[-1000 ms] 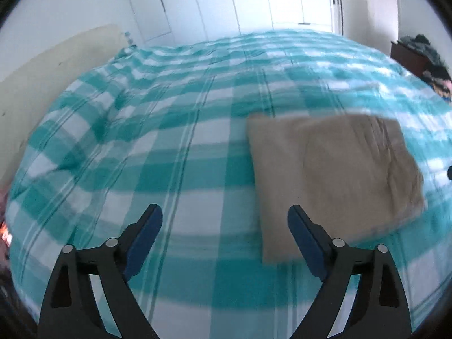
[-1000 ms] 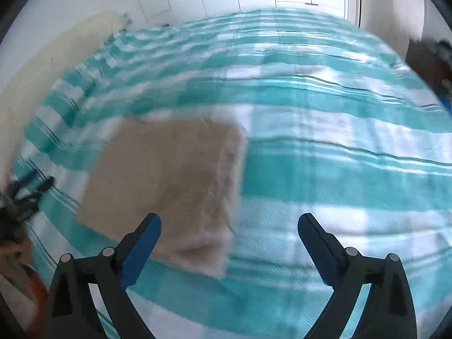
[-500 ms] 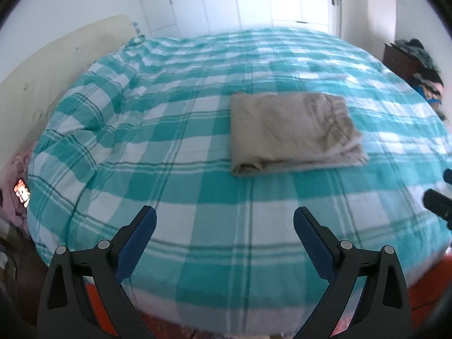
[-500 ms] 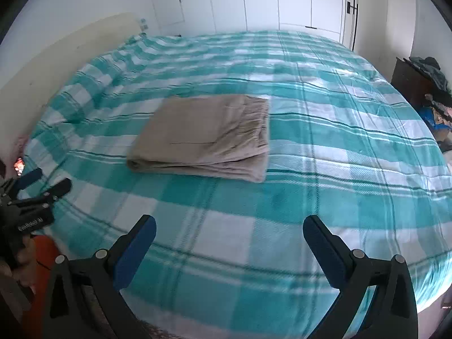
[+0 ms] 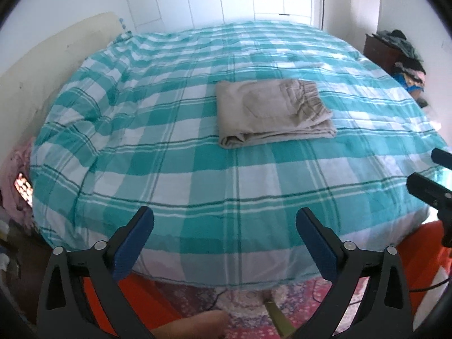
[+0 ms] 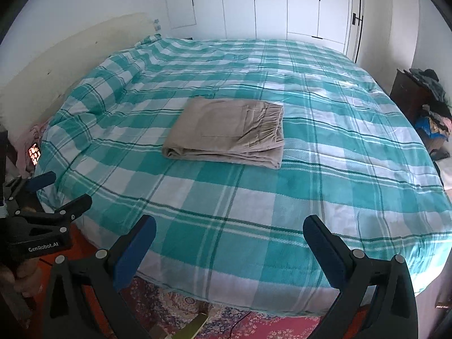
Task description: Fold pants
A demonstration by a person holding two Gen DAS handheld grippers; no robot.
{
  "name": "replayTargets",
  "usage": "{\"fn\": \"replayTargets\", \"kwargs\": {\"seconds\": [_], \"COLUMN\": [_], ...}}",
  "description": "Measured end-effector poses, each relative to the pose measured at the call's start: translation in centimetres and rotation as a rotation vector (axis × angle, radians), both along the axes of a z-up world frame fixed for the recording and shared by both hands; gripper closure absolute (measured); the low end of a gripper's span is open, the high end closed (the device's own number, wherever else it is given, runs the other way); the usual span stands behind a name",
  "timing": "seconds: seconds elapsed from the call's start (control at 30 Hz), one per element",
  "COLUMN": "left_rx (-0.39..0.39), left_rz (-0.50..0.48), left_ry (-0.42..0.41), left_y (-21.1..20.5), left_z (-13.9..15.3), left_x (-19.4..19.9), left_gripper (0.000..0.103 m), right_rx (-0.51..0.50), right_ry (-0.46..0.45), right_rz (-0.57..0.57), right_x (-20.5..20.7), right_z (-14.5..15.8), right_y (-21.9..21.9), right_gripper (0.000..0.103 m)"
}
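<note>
Teal-and-white checked bedspread [image 6: 325, 169] covers the whole bed, a flat surface for folding. Tan pants [image 6: 228, 132] lie on its middle as a compact folded stack, waistband to the right; the fold looks finished. Left gripper [image 5: 224, 236] empty, jaws opening wide; right gripper [image 6: 230, 243] spread, nothing between. Against a second ago, both sit farther back and higher, the pants smaller in view.

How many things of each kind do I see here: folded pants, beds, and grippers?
Folded pants: 1
Bed with teal checked cover: 1
Grippers: 2, the left gripper with jaws opening and empty, the right gripper open and empty
Total: 4
</note>
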State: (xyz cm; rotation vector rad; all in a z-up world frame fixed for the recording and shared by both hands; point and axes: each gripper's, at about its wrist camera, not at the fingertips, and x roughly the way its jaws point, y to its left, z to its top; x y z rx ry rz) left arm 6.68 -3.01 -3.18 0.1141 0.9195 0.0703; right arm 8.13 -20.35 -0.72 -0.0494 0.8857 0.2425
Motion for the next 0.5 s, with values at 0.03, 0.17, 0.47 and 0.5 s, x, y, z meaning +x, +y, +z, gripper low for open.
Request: {"fn": "replayTargets", "kwargs": {"seconds": [0.03, 0.17, 0.47, 0.5], "left_rx": [-0.002, 0.001, 0.035, 0.031], "left_rz": [0.000, -0.002, -0.012, -0.014], "left_ry": [0.000, 0.003, 0.022, 0.022], "left_y": [0.0, -0.5, -1.6, -1.6], "left_z": [0.1, 0.7, 1.8, 1.8], "left_x": [-0.1, -0.9, -1.6, -1.7], "left_gripper": [0.001, 0.001, 0.001, 0.001], "right_rx": [-0.010, -0.044, -0.075, -0.081], "right_ry": [-0.001, -0.006, 0.037, 0.040], "right_rz": [0.001, 0.000, 0.009, 0.010], "right_x": [-0.4, -1.1, -2.0, -2.0], "right_z": [0.2, 1.1, 2.5, 2.7], "right_y": [0.2, 0.4, 1.0, 1.0], "right_gripper": [0.000, 0.000, 0.000, 0.000]}}
